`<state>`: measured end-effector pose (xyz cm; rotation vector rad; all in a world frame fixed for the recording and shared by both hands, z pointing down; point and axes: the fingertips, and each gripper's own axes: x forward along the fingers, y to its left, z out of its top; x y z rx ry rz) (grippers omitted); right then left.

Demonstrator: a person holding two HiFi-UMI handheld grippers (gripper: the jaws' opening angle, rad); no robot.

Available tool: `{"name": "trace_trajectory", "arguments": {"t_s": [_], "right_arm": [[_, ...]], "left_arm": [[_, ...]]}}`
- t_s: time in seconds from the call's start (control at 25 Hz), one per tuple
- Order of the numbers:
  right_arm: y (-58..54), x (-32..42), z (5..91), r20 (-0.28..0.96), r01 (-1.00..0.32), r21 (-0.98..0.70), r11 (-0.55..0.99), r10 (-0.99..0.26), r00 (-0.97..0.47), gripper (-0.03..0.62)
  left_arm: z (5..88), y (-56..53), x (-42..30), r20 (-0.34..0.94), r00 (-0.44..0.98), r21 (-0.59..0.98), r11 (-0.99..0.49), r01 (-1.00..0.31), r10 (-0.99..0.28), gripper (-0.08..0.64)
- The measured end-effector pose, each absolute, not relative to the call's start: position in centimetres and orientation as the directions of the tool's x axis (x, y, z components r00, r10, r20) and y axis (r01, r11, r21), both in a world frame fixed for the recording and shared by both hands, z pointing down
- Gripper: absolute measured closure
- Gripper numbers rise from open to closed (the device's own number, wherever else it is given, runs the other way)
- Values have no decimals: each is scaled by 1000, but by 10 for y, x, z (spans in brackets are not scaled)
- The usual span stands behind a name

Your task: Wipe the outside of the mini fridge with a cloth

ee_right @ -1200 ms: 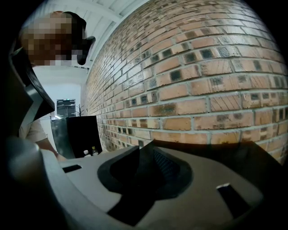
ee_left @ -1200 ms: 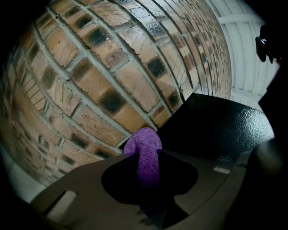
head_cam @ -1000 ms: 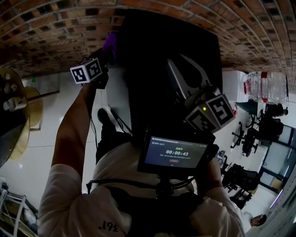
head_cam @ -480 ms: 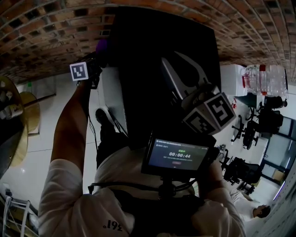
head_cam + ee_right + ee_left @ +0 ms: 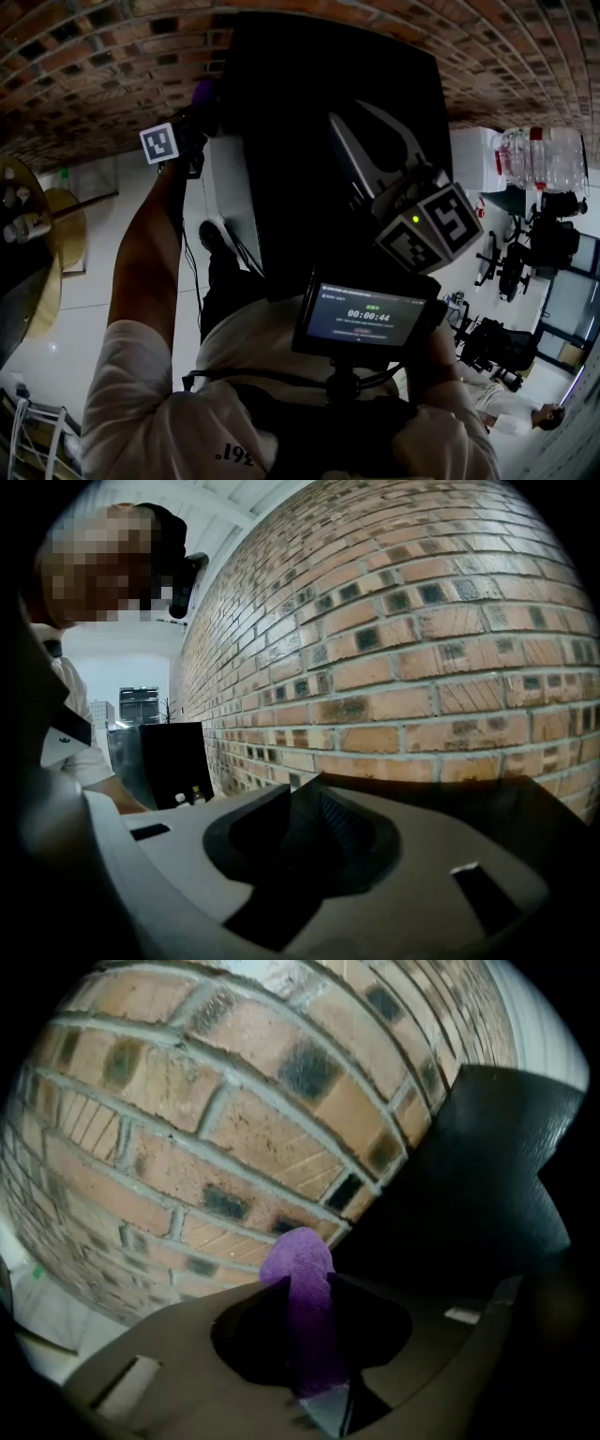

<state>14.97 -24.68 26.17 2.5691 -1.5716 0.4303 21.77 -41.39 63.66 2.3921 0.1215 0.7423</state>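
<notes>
Mini fridge [image 5: 281, 187] near-black, surface detail lost; bottom hidden behind screen [image 5: 370, 314]. Left tool [image 5: 307, 1283] clamped on purple cloth [image 5: 298, 1258] at fridge's upper-left corner, close to brick wall [image 5: 187, 1129]; contact unclear. Right tool [image 5: 305, 782] slightly parted, empty, before fridge front. Open floor [image 5: 84, 281] at fridge's left.

The black mini fridge [image 5: 319, 94] stands by the brick wall [image 5: 84, 66]; we hold the purple cloth [image 5: 298, 1252] in the left hand-held gripper [image 5: 307, 1281] at its left edge.
</notes>
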Motion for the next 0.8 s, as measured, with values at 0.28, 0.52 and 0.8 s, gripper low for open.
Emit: {"name": "trace_trajectory", "arguments": {"t_s": [0.28, 0.52, 0.8], "right_arm": [[-245, 152, 264, 294, -885, -72, -461, -857, 422, 502], [-261, 143, 265, 325, -912, -70, -404, -874, 362, 502], [-313, 104, 264, 303, -968, -67, -240, -930, 210, 502]], "left_arm": [[538, -414, 186, 192, 943, 744, -667, 40, 270, 451], [440, -391, 133, 0, 953, 746, -635, 201, 302, 451], [361, -370, 90, -106, 952, 743, -614, 268, 287, 451]]}}
